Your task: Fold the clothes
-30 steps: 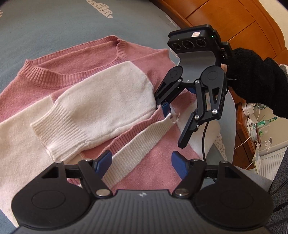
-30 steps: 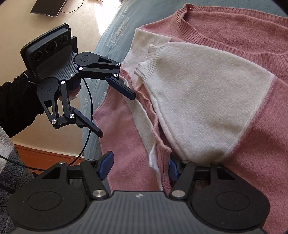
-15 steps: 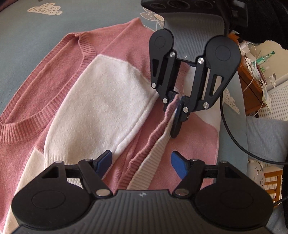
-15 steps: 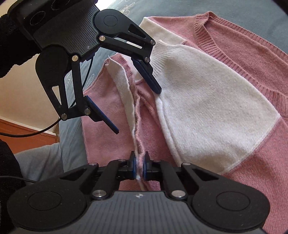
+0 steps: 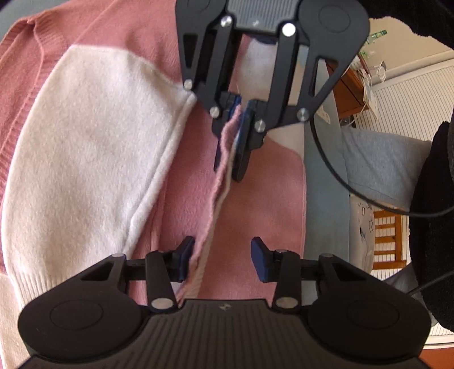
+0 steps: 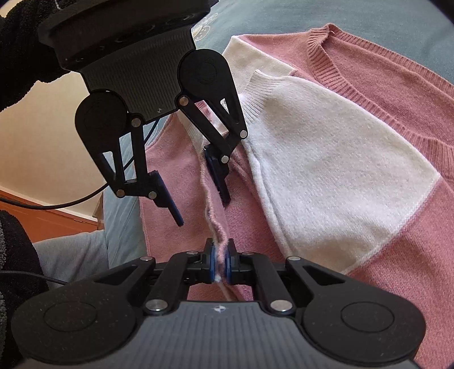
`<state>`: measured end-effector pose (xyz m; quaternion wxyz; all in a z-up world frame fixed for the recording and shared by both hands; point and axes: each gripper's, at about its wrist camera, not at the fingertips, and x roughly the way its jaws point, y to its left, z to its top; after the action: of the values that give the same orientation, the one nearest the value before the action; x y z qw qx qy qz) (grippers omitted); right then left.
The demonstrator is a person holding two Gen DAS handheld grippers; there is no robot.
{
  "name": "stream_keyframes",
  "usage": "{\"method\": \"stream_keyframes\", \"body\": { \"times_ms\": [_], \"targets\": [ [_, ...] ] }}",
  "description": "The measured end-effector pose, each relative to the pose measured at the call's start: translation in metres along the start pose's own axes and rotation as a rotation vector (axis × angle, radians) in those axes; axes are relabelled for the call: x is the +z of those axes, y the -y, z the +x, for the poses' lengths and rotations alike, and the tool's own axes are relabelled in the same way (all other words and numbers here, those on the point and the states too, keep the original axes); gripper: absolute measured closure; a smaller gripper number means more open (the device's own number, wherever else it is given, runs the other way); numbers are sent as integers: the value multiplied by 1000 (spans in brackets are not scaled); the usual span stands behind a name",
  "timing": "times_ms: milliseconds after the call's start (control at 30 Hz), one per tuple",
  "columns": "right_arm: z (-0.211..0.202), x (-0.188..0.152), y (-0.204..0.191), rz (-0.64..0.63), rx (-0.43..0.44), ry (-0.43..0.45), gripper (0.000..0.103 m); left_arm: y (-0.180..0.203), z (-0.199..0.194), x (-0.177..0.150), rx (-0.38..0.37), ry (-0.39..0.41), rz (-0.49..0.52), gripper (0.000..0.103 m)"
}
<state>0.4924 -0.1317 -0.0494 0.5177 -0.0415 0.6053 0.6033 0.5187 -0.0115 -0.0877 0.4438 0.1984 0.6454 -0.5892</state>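
A blue-grey bedcover (image 6: 283,17) fills the background, and a pink and white sweater (image 5: 249,215) lies spread flat on it, neckline away from the person in the right wrist view. A white sleeve (image 6: 326,159) is folded across the sweater's pink body, its ribbed cuff pointing toward the left gripper in that view. Along the sweater's lower part a ridge of hem (image 5: 218,181), pink with a white edge, is lifted off the flat knit and runs in a line from one gripper to the other. At the right side of the left wrist view a wooden cabinet (image 5: 349,93) stands beyond the bed, and grey trousers (image 5: 380,164) show near it. The right gripper (image 6: 220,265) has its blue pads pressed together on the raised hem, with the fabric squeezed between them and a white thread end poking out below. The left gripper (image 5: 222,259) has just been closing; its jaws stand partly apart around the same ridge, and the left pad (image 5: 184,258) touches the fabric while the right pad stands clear of it, so the hem is between the fingers but not pinched. A black fuzzy sleeve (image 6: 20,42) covers the arm behind the left gripper, and a thin black cable (image 5: 354,187) trails from the right one.
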Motion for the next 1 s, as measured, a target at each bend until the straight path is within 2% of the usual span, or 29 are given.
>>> {"method": "stream_keyframes", "body": {
  "times_ms": [133, 167, 233, 367, 433, 467, 633, 733, 900, 1000],
  "targets": [
    [-3, -3, -3, -16, -4, -19, 94, -18, -4, -35, -38, -38, -112, 74],
    [-3, -4, -3, -17, -3, -23, 94, -21, -5, -42, -39, -36, -140, 79],
    [-1, -5, -1, -20, -8, -31, 93, -24, -4, -46, -49, -21, -174, 81],
    [7, -2, 1, -51, -39, -74, 89, -14, 10, -41, -38, -38, -120, 81],
    [10, -1, 2, -63, -36, -92, 89, -12, 10, -42, -14, -36, -102, 88],
    [10, 1, 5, -55, -22, -93, 89, -13, 9, -44, 0, -33, -100, 95],
    [17, 12, 17, 9, 65, -106, 89, -13, 7, -55, 10, 4, -131, 95],
    [9, 6, 28, 23, 105, -155, 89, -12, 5, -60, 15, 21, -139, 95],
    [-5, -14, 37, 61, 101, -238, 89, -11, 7, -66, 9, 34, -141, 94],
    [4, -8, 33, 36, 96, -265, 90, -10, 9, -66, 18, 21, -123, 94]
  ]
}}
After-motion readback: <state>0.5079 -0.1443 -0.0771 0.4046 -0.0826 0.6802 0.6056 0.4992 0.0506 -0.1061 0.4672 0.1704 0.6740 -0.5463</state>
